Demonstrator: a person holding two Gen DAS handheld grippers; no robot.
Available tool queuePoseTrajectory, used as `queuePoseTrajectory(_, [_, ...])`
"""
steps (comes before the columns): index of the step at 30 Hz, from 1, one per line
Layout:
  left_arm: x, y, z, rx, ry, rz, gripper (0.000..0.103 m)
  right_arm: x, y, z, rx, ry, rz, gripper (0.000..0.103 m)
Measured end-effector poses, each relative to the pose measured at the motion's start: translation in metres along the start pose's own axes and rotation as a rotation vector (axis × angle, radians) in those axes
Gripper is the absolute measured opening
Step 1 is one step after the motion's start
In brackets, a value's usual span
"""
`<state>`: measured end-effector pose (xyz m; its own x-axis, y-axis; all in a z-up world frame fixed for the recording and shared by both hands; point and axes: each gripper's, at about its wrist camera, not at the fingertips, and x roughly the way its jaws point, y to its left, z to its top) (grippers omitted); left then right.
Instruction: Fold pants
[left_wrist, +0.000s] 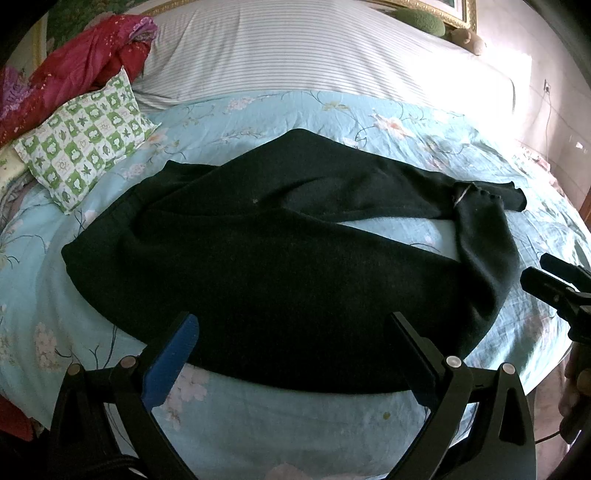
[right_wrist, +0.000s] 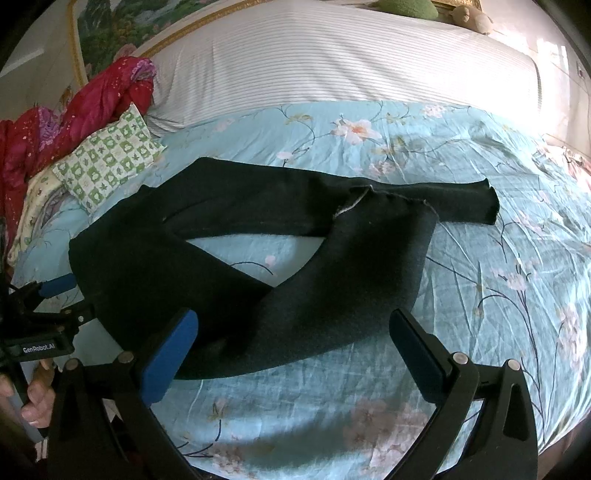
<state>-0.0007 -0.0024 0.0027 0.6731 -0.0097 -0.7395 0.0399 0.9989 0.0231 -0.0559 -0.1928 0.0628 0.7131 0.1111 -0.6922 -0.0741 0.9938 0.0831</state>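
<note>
Black pants lie spread on the light blue floral bedsheet, waist to the left, legs running right. In the right wrist view the pants show the near leg bent back across the far leg, with a patch of sheet between them. My left gripper is open and empty, hovering above the near edge of the pants. My right gripper is open and empty above the bent near leg. The right gripper also shows in the left wrist view, and the left gripper in the right wrist view.
A green and white checked pillow and a red quilt lie at the far left. A striped white cover fills the back of the bed. The bed's edge runs along the right.
</note>
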Motion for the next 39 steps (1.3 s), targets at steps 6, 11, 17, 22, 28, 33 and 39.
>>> queuePoseTrajectory(6, [0.000, 0.000, -0.001, 0.001, 0.000, 0.000, 0.101, 0.001, 0.001, 0.002, 0.001, 0.000, 0.001, 0.103])
queuePoseTrajectory(11, [0.003, 0.000, -0.003, 0.000, 0.006, -0.003, 0.101, 0.001, 0.002, 0.002, 0.006, 0.006, -0.001, 0.103])
queuePoseTrajectory(17, [0.004, 0.000, -0.002, -0.002, 0.010, -0.013, 0.101, 0.002, -0.004, 0.001, 0.019, 0.008, 0.002, 0.103])
queuePoseTrajectory(22, [0.005, -0.004, -0.002, 0.009, 0.015, -0.024, 0.101, 0.003, -0.008, 0.002, 0.027, 0.011, -0.001, 0.103])
queuePoseTrajectory(28, [0.008, -0.009, -0.001, 0.021, 0.024, -0.049, 0.101, 0.005, -0.015, 0.004, 0.040, 0.014, -0.009, 0.103])
queuePoseTrajectory(33, [0.010, -0.020, 0.001, 0.041, 0.053, -0.132, 0.101, 0.005, -0.023, 0.011, 0.045, 0.010, -0.015, 0.103])
queuePoseTrajectory(39, [0.014, -0.051, 0.007, 0.111, 0.101, -0.258, 0.101, 0.011, -0.041, 0.039, 0.035, -0.006, 0.002, 0.103])
